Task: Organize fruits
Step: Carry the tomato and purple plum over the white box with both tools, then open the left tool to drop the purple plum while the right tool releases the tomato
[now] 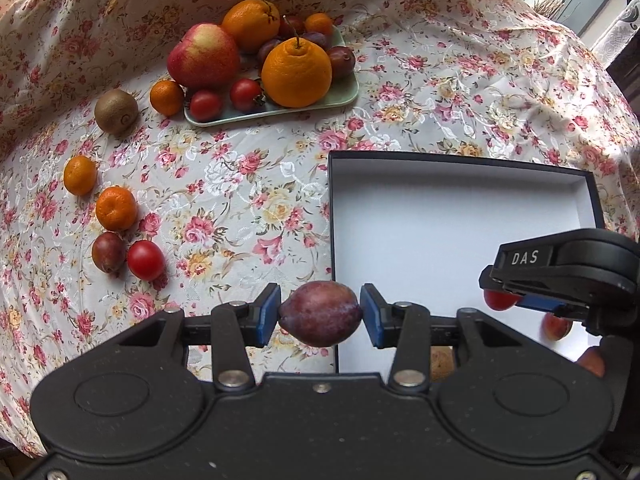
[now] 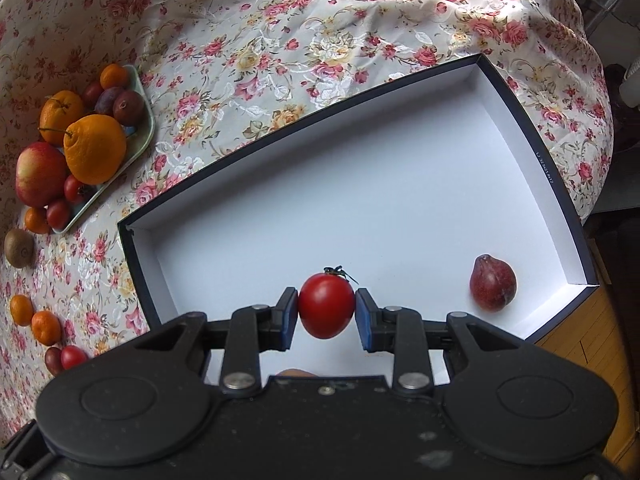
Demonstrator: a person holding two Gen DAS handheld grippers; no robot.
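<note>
Left tool (image 1: pixel 320 314) clamps a plum (image 1: pixel 320 314), right tool (image 2: pixel 326 312) a tomato (image 2: pixel 326 306); only right view shows a boxed pear (image 2: pixel 493 283).

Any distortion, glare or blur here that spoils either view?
Left wrist: fisheye bends the box rim; daylight glare at the window corner; plum sharp. Right wrist: box edges bow strongly; soft shadows inside; tomato sharp, no motion blur.

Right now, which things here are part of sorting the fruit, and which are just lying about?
Part of the job:
- plum in the left gripper
- tomato in the right gripper
- box, one plum already inside
- tray of fruit
- loose kiwi, mandarins

Just lying about:
- flowered tablecloth
</note>
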